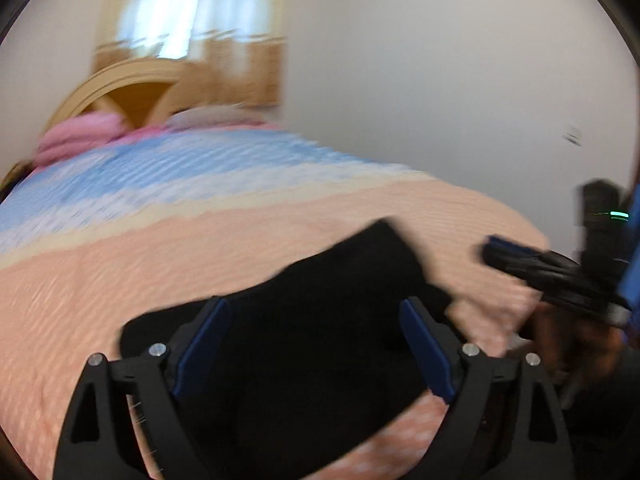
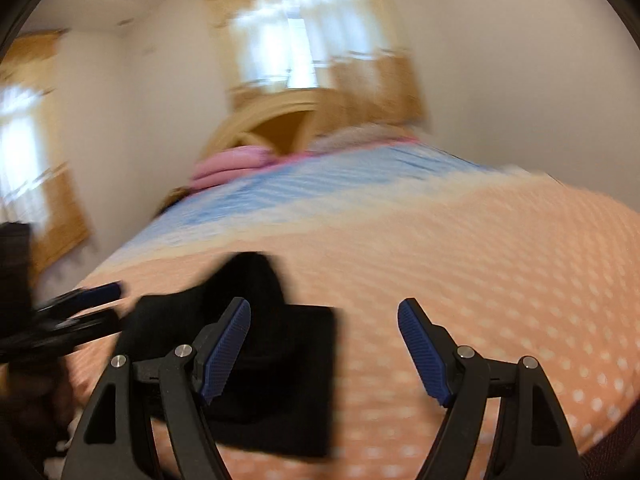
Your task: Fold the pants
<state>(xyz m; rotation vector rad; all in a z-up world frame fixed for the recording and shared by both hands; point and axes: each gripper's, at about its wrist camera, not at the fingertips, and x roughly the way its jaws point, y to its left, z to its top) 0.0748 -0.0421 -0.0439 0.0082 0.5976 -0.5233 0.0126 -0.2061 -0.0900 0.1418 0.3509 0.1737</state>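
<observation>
Black pants (image 1: 320,340) lie bunched in a compact pile on the peach dotted bedspread (image 1: 120,280) near the bed's front edge. My left gripper (image 1: 314,312) is open and empty, its blue pads apart just above the pile. In the right wrist view the pants (image 2: 280,360) lie at lower left. My right gripper (image 2: 324,316) is open and empty, with its left pad over the pile's right edge. Each gripper shows in the other's view: the right one (image 1: 520,256) and the left one (image 2: 92,300). Both views are blurred by motion.
The bedspread turns blue and white (image 2: 340,188) farther back. Pink pillows (image 1: 80,136) lie at a wooden headboard (image 2: 280,120). A curtained window (image 2: 288,40) is behind it. White walls stand left and right of the bed.
</observation>
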